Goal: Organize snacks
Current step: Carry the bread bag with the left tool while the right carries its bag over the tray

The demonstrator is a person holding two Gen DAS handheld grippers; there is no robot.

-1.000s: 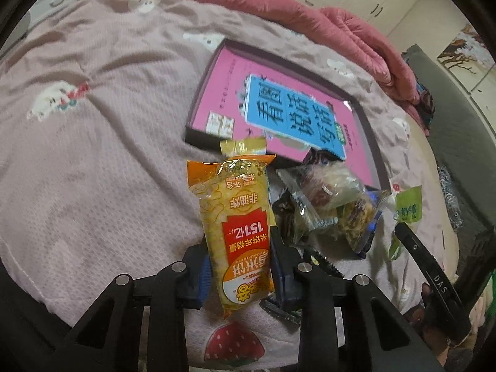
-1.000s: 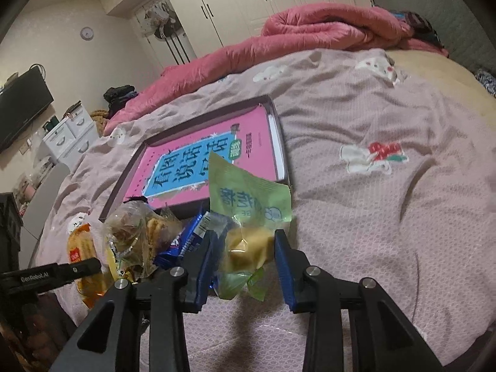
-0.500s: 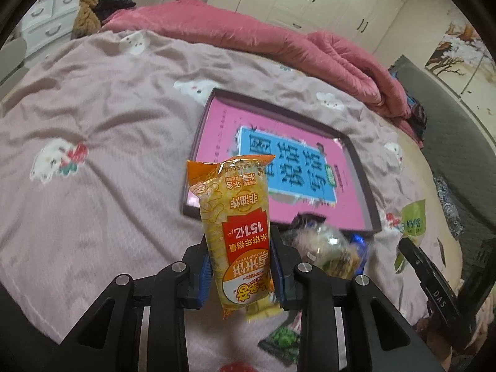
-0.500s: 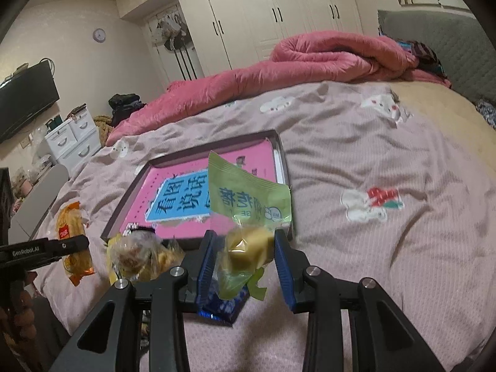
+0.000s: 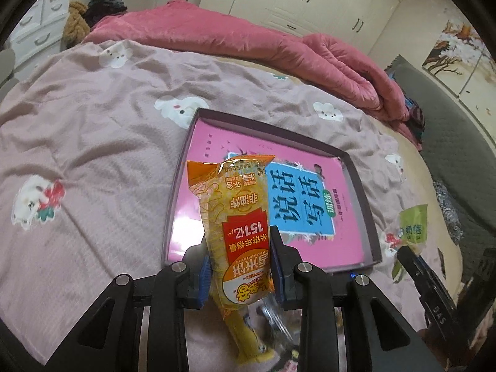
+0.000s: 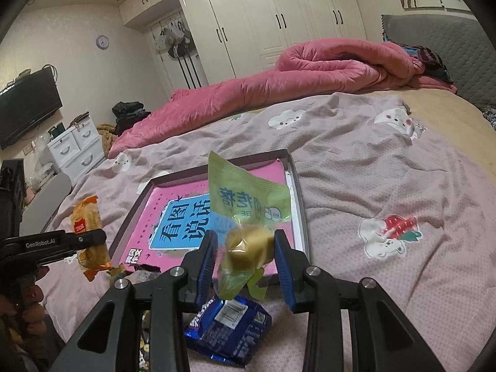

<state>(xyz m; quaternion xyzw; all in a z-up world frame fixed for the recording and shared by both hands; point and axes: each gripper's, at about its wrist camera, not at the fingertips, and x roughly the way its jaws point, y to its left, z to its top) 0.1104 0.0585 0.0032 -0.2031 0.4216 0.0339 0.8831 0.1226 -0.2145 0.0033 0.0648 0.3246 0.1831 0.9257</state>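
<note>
The orange snack pack (image 5: 238, 232) sits pinched in the left gripper (image 5: 240, 266) jaws, the green snack pack (image 6: 248, 217) in the right gripper (image 6: 245, 257) jaws. Both have risen off the pile on the bed (image 5: 93, 142) and now hang over the tray (image 5: 361, 192), probably ready for dropping.

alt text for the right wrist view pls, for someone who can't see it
The right gripper is shut on a green-wrapped snack, held above a bed near a shallow box with a pink book in it. A blue snack packet lies below, and at far left the left gripper holds an orange snack pack.
</note>
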